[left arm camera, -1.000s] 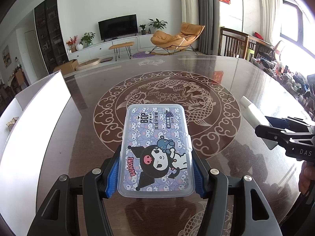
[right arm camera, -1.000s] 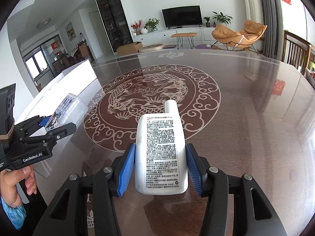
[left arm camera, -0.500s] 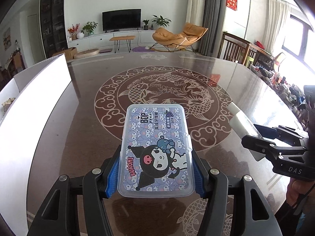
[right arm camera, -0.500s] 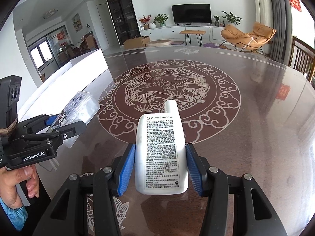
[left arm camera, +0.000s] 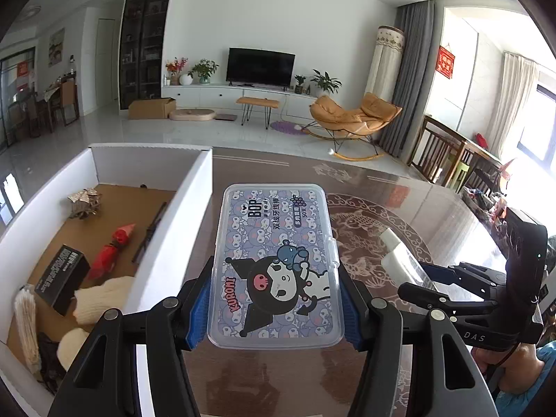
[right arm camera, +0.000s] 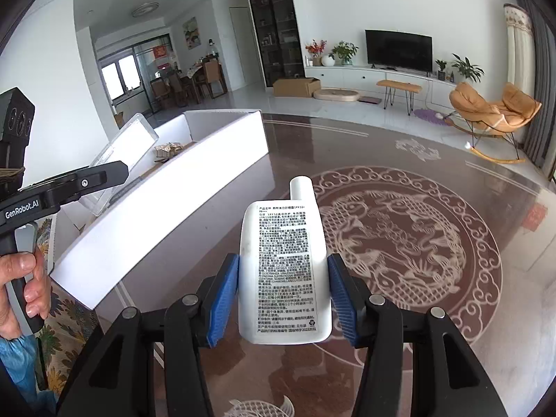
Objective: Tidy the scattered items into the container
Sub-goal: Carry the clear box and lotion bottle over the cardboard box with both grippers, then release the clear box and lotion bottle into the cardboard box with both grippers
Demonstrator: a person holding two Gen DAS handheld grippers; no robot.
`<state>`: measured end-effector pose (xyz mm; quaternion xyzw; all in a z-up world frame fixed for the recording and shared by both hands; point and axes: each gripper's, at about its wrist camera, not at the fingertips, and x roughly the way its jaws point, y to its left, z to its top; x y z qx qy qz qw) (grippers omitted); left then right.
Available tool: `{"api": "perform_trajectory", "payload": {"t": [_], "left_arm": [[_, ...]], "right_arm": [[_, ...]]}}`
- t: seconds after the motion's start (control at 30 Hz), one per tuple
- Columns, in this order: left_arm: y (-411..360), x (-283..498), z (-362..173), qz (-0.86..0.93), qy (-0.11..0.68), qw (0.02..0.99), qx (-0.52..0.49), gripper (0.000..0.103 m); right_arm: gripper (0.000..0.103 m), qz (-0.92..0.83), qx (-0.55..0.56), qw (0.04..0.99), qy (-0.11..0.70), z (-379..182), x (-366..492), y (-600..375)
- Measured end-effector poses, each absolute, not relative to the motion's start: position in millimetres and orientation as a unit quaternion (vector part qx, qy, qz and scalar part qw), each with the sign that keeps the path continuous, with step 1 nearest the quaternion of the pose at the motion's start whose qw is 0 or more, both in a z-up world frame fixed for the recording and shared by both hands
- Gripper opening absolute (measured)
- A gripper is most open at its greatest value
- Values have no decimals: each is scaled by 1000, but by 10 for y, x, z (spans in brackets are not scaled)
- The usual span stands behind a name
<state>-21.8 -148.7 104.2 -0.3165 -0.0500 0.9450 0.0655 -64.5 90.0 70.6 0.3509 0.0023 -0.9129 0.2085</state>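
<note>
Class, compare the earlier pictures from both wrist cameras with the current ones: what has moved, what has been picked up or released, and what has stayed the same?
Both grippers have swung toward the white cardboard box, whose inside now shows in the left wrist view. Nothing was picked up or released. The left gripper still clamps the clear plastic case, and the right gripper still clamps the white bottle; neither is over the box yet.

A bright living room with white walls and a glossy pale floor (left arm camera: pixel 146 139). A dark television (left arm camera: pixel 260 67) stands on a low white cabinet (left arm camera: pixel 222 94), potted plants beside it. An orange rocking chair (left arm camera: pixel 354 118) sits near grey curtains (left arm camera: pixel 410 69); daylight floods the right-hand window (left arm camera: pixel 542 118)
</note>
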Motion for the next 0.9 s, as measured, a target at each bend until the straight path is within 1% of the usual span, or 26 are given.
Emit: {"api": "perform_trajectory", "payload": {"t": [0.17, 0.33, 0.47, 0.57, 0.7, 0.87, 0.9], "left_arm": [[-2502, -517, 1303, 946, -51, -18, -319, 60], [-3249, -889, 1247, 932, -85, -62, -346, 60], [-3559, -1127, 1036, 921, -92, -85, -369, 60], [-3684, -1397, 810, 908, -101, -92, -395, 60], [-3769, -1636, 527, 894, -119, -100, -420, 60], [-3785, -1757, 226, 875, -134, -114, -451, 60], [-3786, -1770, 177, 869, -141, -114, -460, 62]], "right_arm": [[52, -906, 312, 286, 15, 1210, -1160, -68], [52, -889, 307, 337, 37, 1464, -1797, -1096], [52, -875, 333, 346, 61, 1332, -2299, -1743], [52, -864, 361, 340, 86, 1119, -2624, -2097], [52, -855, 389, 329, 99, 863, -2952, -2335], [53, -841, 419, 324, 109, 580, -3241, -2447], [67, -835, 433, 323, 109, 510, -3267, -2484]]}}
